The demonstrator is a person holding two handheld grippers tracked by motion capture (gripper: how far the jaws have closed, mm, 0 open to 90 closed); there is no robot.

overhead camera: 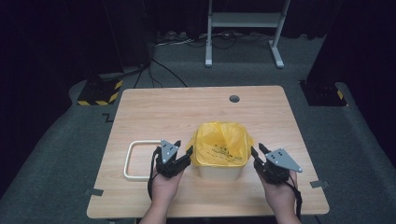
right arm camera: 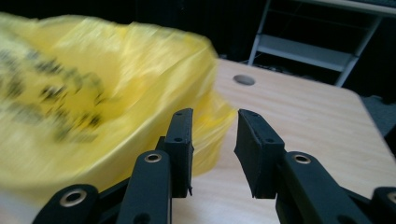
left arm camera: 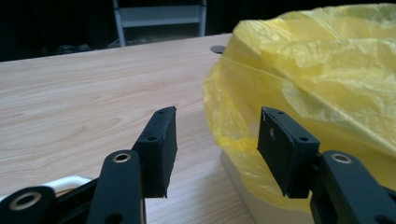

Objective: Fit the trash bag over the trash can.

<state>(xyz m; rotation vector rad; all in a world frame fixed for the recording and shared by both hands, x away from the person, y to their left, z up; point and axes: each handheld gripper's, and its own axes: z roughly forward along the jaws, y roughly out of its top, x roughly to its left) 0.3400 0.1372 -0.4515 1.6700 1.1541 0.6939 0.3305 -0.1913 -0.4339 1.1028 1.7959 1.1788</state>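
Two grippers are held low over a wooden table [overhead camera: 154, 112], one on each side of a small bin. Farthest left, a white rectangular frame [overhead camera: 132, 161] is seen lying flat on the tabletop, just beside the left gripper [overhead camera: 183, 150]. That gripper's jaws are spread apart with nothing between them; in the left gripper view [left arm camera: 217, 140] bare table is seen in the gap, and the yellow bag [left arm camera: 322, 79] lies just beyond the right-hand jaw. The bag [overhead camera: 219, 142] is fitted over the rim of the white bin [overhead camera: 219, 171], which stands near the front middle of the table. At the bin's right, the right gripper [overhead camera: 257, 150] is held close to the bag. Its jaws are parted and nothing is pinched; in the right gripper view [right arm camera: 215, 142] the bag [right arm camera: 84, 93] is seen blurred beside the left-hand jaw.
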